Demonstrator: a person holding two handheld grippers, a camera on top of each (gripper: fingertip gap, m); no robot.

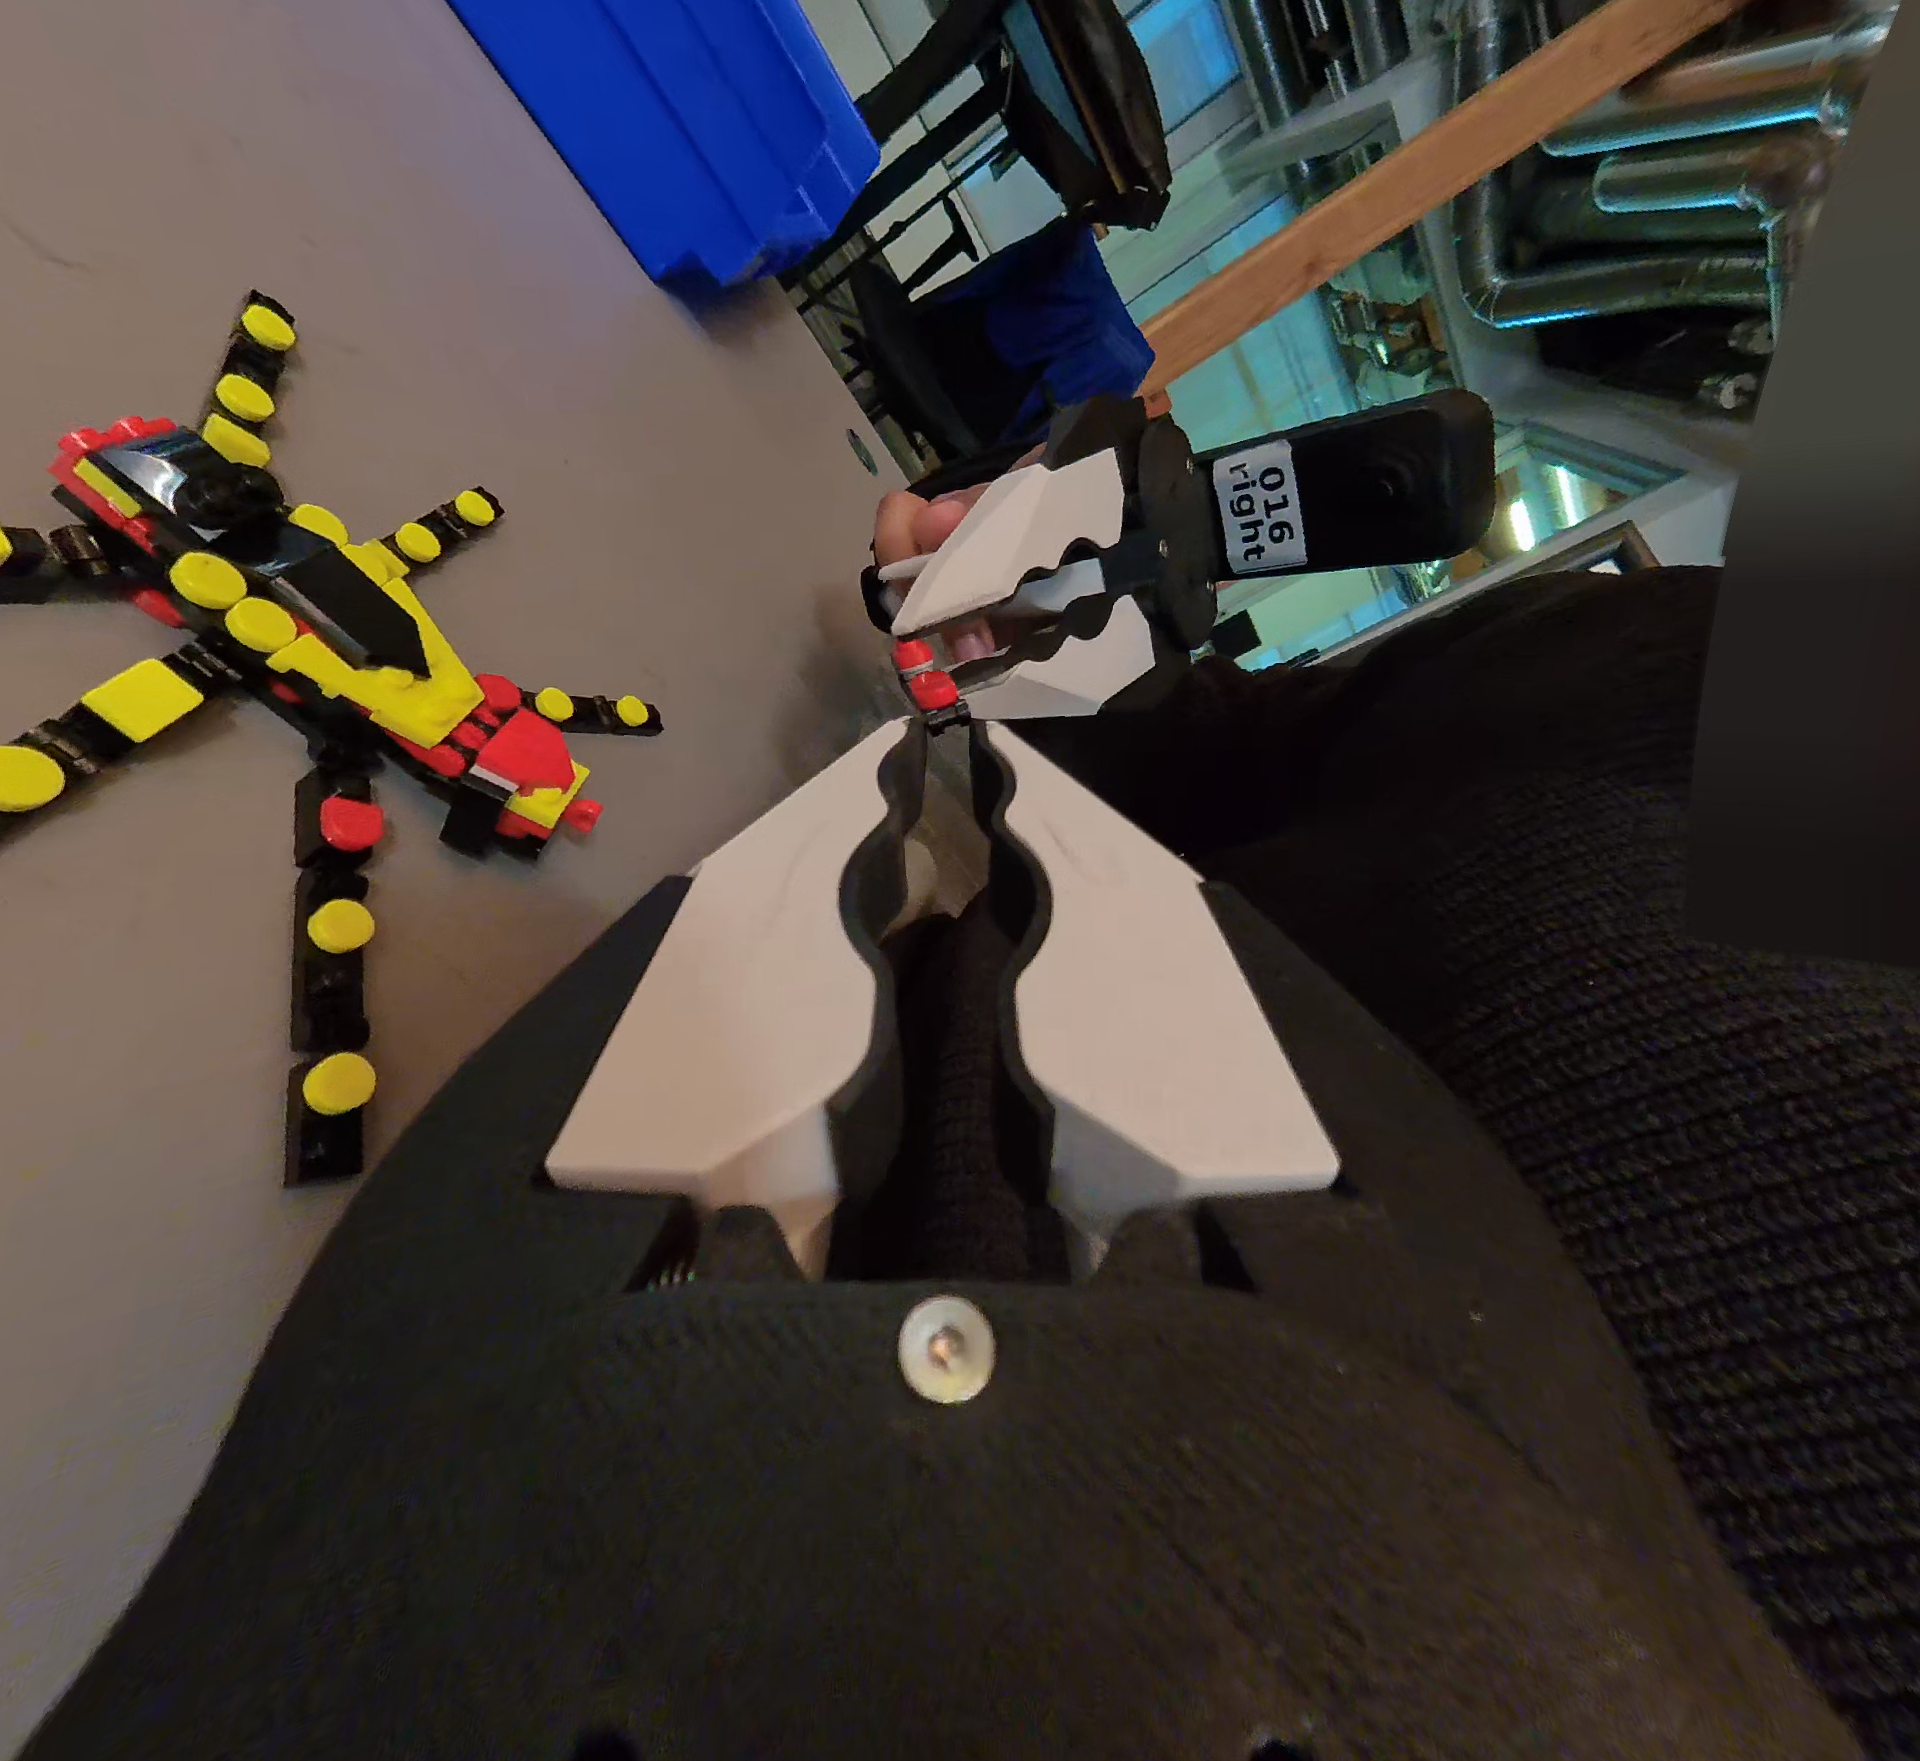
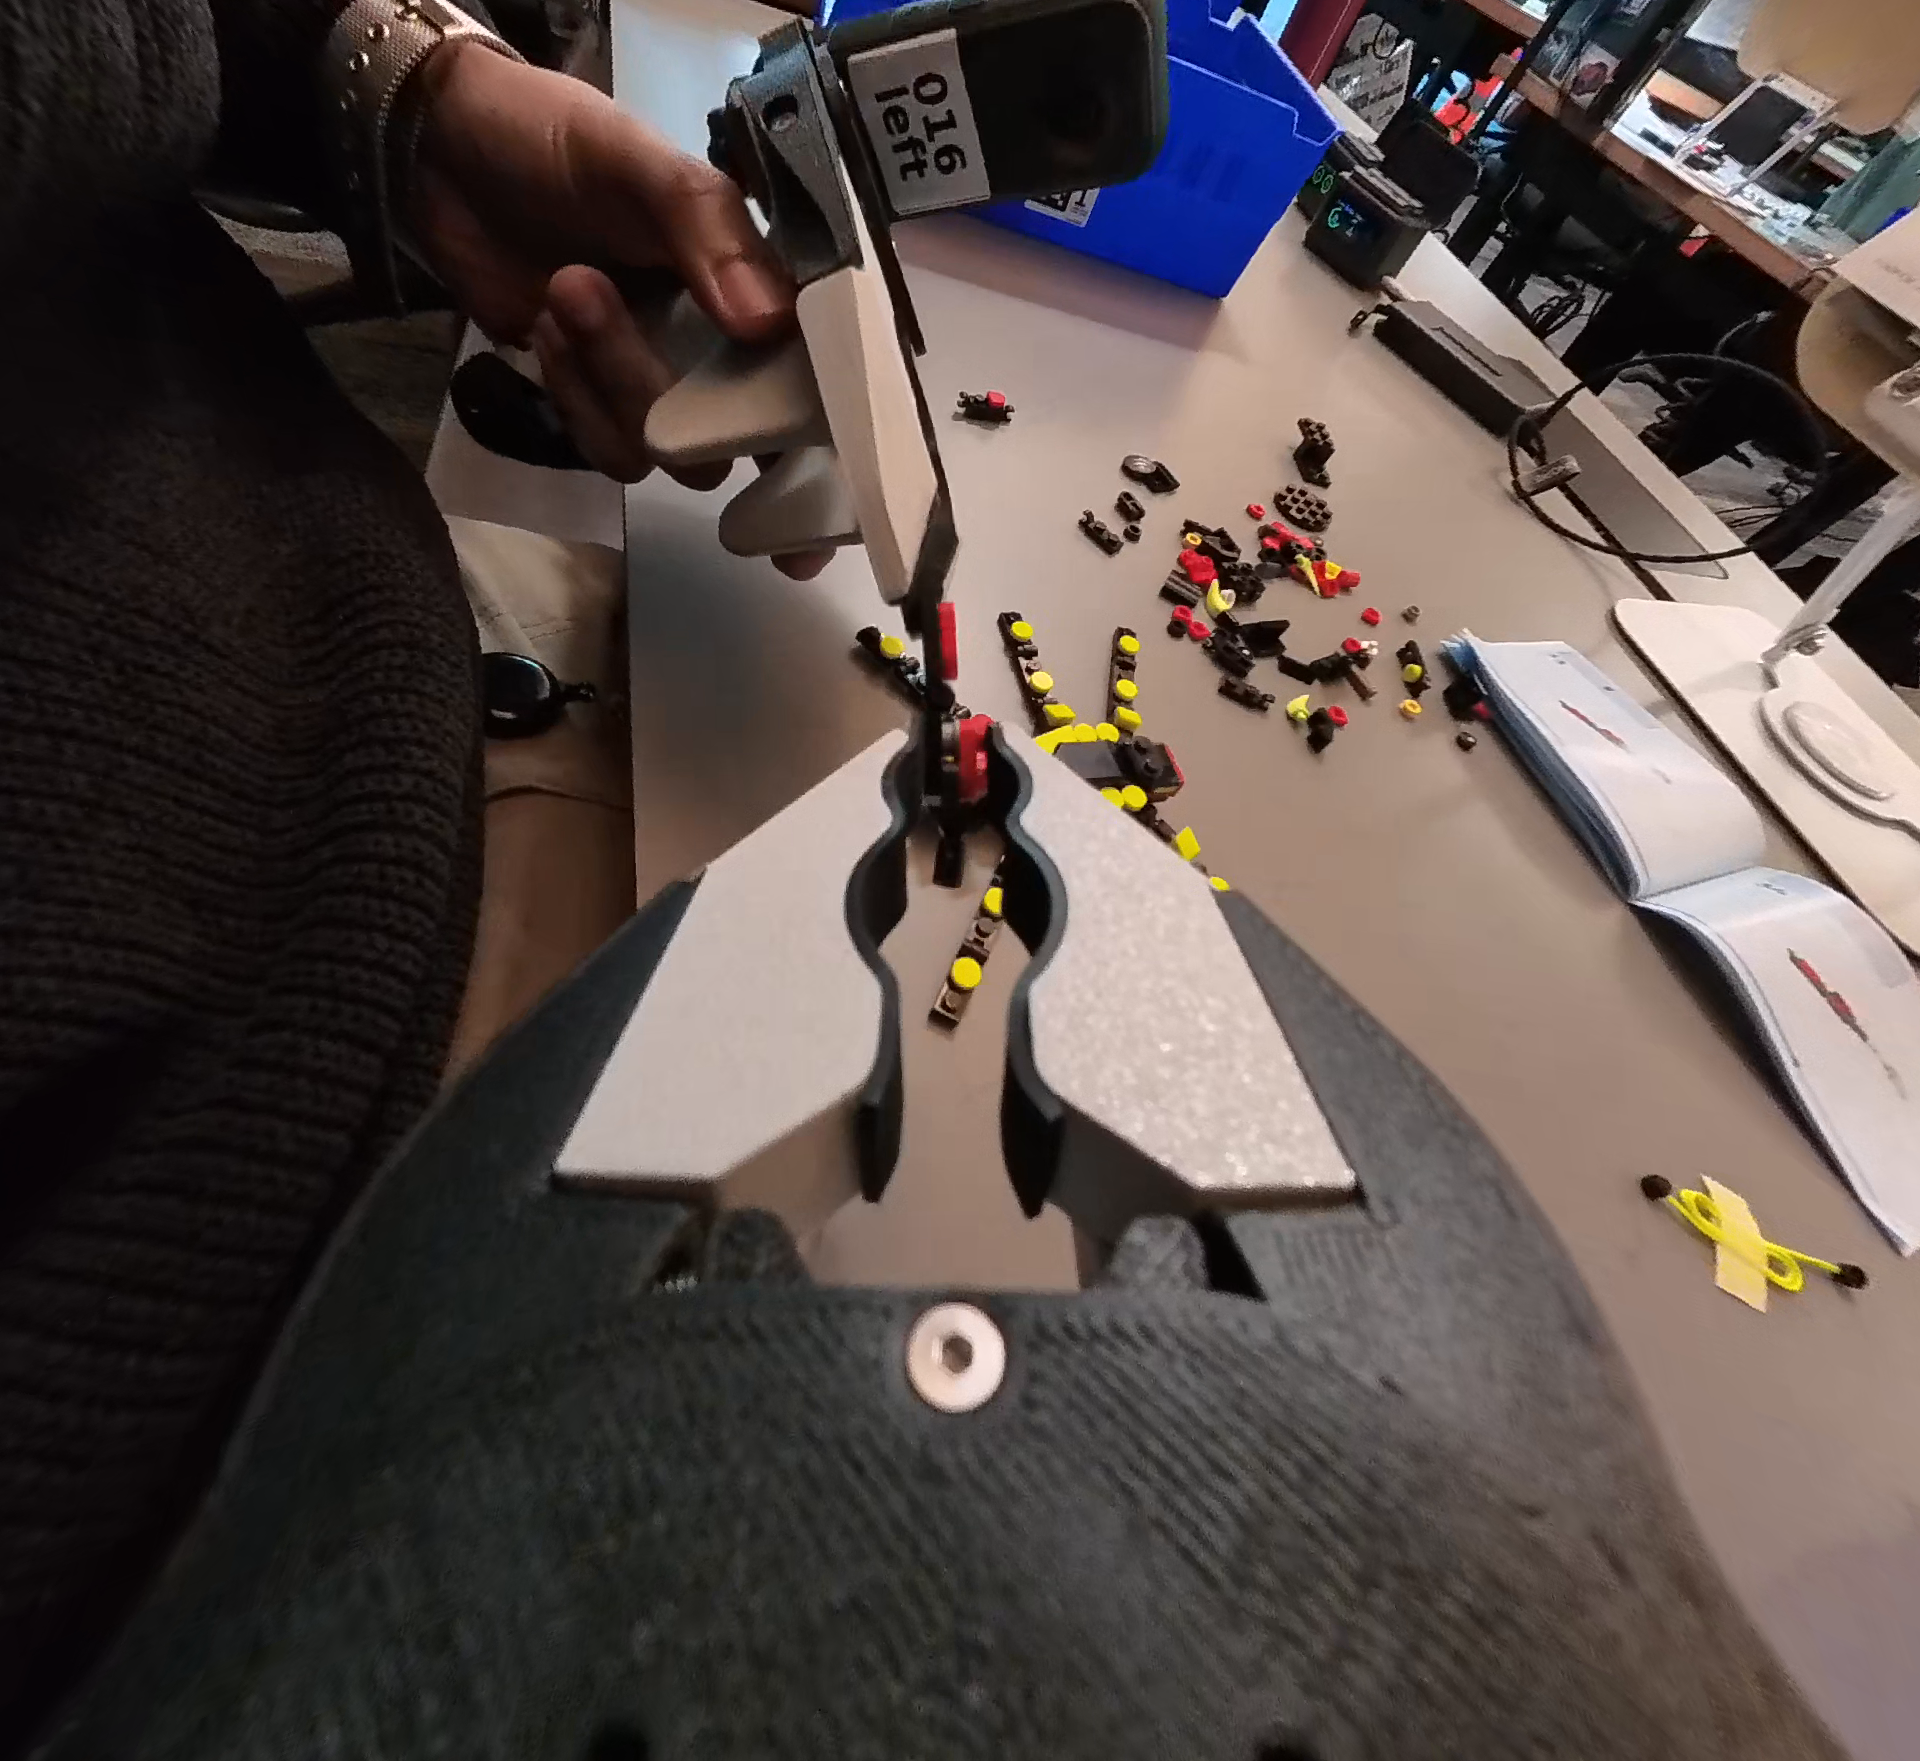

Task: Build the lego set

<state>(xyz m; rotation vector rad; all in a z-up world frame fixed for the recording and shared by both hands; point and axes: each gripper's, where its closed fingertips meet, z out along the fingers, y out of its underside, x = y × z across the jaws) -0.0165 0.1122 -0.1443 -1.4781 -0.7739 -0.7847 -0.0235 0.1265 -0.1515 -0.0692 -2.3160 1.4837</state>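
A small black and red brick strip (image 2: pixel 948 641) hangs in the air between both grippers. My left gripper (image 1: pixel 948 743) is shut on its black end (image 1: pixel 948 722). In the right wrist view the left gripper (image 2: pixel 925 605) comes down from above. My right gripper (image 2: pixel 951 761) is shut on the strip's other end with its red stud (image 2: pixel 975 755). In the left wrist view the right gripper (image 1: pixel 906 646) shows pinching the red part (image 1: pixel 928 685). The black, yellow and red model with long studded legs (image 1: pixel 312 631) lies on the grey table, partly hidden behind my right fingers (image 2: pixel 1122 761).
A pile of loose black, red and yellow pieces (image 2: pixel 1268 589) lies past the model. An open instruction booklet (image 2: pixel 1662 828) lies to the right, with a white lamp base (image 2: pixel 1818 724) behind it. A blue bin (image 2: pixel 1195 153) stands at the back. A yellow band on tape (image 2: pixel 1745 1244) lies near the front right. Left and right tips are no more than a few centimetres apart.
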